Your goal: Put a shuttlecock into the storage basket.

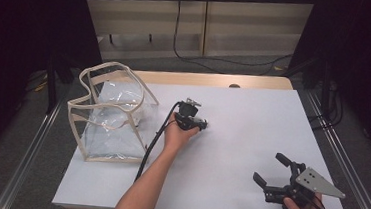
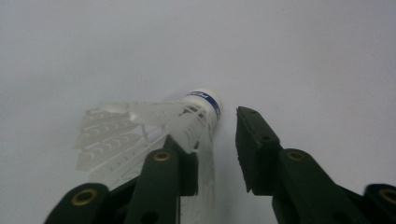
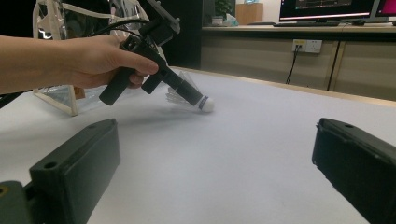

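Plenty of bare white table (image 1: 252,125) to the right of and nearer than the shuttlecock (image 2: 154,130), which lies near the middle just right of the clear bag (image 1: 110,113) at the left edge, and well apart from every table edge. The shuttlecock's long axis runs roughly left-right, cork to the right and feather skirt toward the bag, and it sits between the jaws of the left gripper (image 2: 212,149), which aren't clamped on it yet. The right gripper (image 1: 274,170) sits wide open with nothing in it at the near right corner, close to the near edge.
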{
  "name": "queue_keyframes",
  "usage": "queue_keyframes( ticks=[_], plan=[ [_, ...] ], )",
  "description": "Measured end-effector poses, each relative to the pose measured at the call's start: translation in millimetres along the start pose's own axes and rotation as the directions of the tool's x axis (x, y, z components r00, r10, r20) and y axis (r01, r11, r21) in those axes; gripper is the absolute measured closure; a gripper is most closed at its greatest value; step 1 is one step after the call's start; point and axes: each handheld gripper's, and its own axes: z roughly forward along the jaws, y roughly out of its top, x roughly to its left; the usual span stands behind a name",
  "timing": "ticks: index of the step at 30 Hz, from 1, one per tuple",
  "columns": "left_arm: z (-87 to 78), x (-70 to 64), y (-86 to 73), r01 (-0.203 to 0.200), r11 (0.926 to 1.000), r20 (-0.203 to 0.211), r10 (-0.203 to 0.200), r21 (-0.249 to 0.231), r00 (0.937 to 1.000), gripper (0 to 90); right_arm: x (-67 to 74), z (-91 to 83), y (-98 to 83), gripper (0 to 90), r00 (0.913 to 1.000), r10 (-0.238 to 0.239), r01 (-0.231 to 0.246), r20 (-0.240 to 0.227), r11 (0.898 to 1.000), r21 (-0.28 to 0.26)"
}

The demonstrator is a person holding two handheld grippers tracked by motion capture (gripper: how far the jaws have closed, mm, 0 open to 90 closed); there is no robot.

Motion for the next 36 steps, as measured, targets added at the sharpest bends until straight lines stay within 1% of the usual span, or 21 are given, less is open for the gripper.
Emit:
queue_keyframes(
  ticks=[2,3,5,6,7,8,15,17,18,23,26,30,34,36],
  plan=[
    [-1.3,0.5,0.4,0.015,0.9999,0.011,-0.015,-0.008,0.9998,83.7,-0.2,-0.2,0.0,0.8,1.0000,0.001,-0.001,0.001,1.000,0.000],
    [-1.9,0.7,0.7,0.025,0.9997,0.020,-0.025,-0.002,0.9995,85.5,-0.1,-0.3,0.0,0.8,1.0000,0.003,-0.003,0.001,1.000,0.000],
    [-3.6,0.6,1.4,0.032,0.9995,0.025,-0.032,0.004,0.9992,86.9,-0.2,-0.4,0.0,0.7,1.0000,0.005,-0.005,0.000,1.000,-0.002],
    [-4.5,0.4,1.6,0.048,0.9989,0.036,-0.048,0.000,0.9982,87.3,-0.3,-0.6,0.1,0.7,1.0000,0.004,-0.004,0.001,1.000,-0.001],
    [-5.7,0.7,1.9,0.050,0.9987,0.042,-0.050,0.003,0.9979,87.5,-0.3,-0.7,0.2,0.8,1.0000,0.002,-0.002,0.002,1.000,-0.001],
    [-6.8,0.0,2.3,0.047,0.9989,0.040,-0.047,0.002,0.9981,87.5,-0.3,-0.7,0.2,0.7,1.0000,0.001,-0.001,0.001,1.000,-0.001],
    [-18.9,-3.0,6.4,0.047,0.9988,0.073,-0.048,0.014,0.9962,87.6,-0.2,-0.6,0.2,0.8,1.0000,0.000,0.000,0.003,1.000,-0.001],
    [-23.4,-3.6,7.5,0.044,0.9990,0.069,-0.045,0.013,0.9966,87.6,-0.2,-0.8,0.3,0.7,1.0000,-0.005,0.005,0.003,1.000,0.000],
    [-25.8,-3.6,8.2,0.044,0.9989,0.077,-0.045,0.014,0.9960,87.6,-0.1,-0.7,0.3,0.7,1.0000,-0.004,0.004,0.003,1.000,-0.001],
    [-38.1,-3.7,11.1,0.045,0.9989,0.085,-0.046,0.011,0.9954,87.6,0.4,-0.2,0.3,0.7,1.0000,-0.004,0.004,0.000,1.000,-0.002],
    [-44.7,-4.2,12.7,0.055,0.9985,0.092,-0.055,0.009,0.9942,87.6,0.3,-0.2,0.2,0.7,1.0000,-0.006,0.006,0.001,1.000,-0.002],
    [-51.7,-4.7,14.1,0.054,0.9984,0.096,-0.055,0.017,0.9939,87.7,0.4,-0.1,0.2,0.7,1.0000,-0.007,0.007,0.002,1.000,-0.002],
    [-57.4,-6.8,16.9,0.061,0.9979,0.102,-0.063,0.022,0.9927,87.8,0.7,-0.1,0.2,0.7,1.0000,-0.006,0.006,0.003,1.000,0.000],
    [-60.9,-8.0,19.3,0.050,0.9984,0.104,-0.053,0.026,0.9932,87.8,0.4,0.0,0.2,0.7,1.0000,-0.006,0.006,0.002,1.000,-0.003]
  ],
)
